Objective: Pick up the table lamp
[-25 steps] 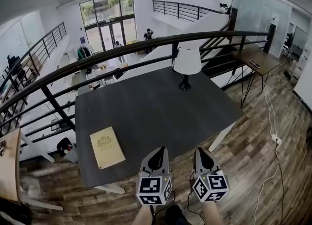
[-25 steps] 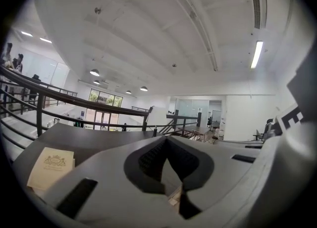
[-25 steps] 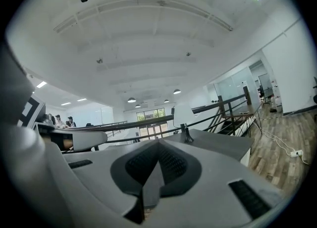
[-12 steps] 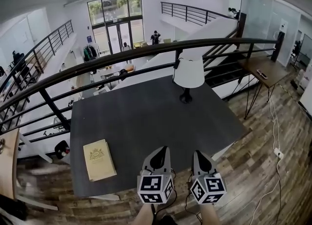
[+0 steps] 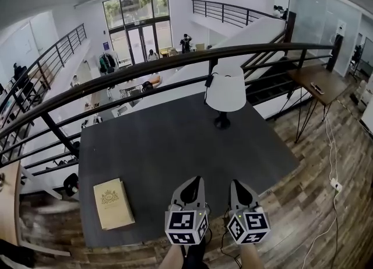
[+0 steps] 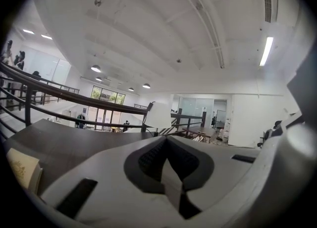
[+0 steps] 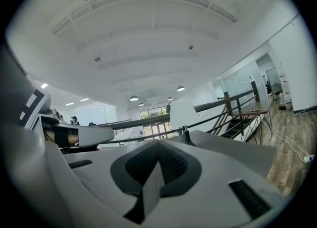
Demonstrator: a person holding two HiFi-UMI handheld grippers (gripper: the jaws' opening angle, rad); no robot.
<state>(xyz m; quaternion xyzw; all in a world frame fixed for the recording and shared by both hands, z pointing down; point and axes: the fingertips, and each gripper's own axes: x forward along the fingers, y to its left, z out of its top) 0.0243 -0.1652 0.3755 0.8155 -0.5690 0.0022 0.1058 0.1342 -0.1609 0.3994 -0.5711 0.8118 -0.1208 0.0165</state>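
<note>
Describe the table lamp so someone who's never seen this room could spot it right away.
Find the dark grey table against the black railing. The table lamp stands at its far edge, right of centre. It is the only upright thing there, white shade on a black base, while the tan book lies flat near the front left.

The table top (image 5: pixel 175 157) is finished dark and matt, faintly grained. The lamp (image 5: pixel 226 90) shade looks to be made of white matt cloth. The book (image 5: pixel 113 203) is covered in tan matt card. The floor (image 5: pixel 315 192) is laid in wood planks, and the railing (image 5: pixel 175 62) is done in dark, slightly shiny metal.
</note>
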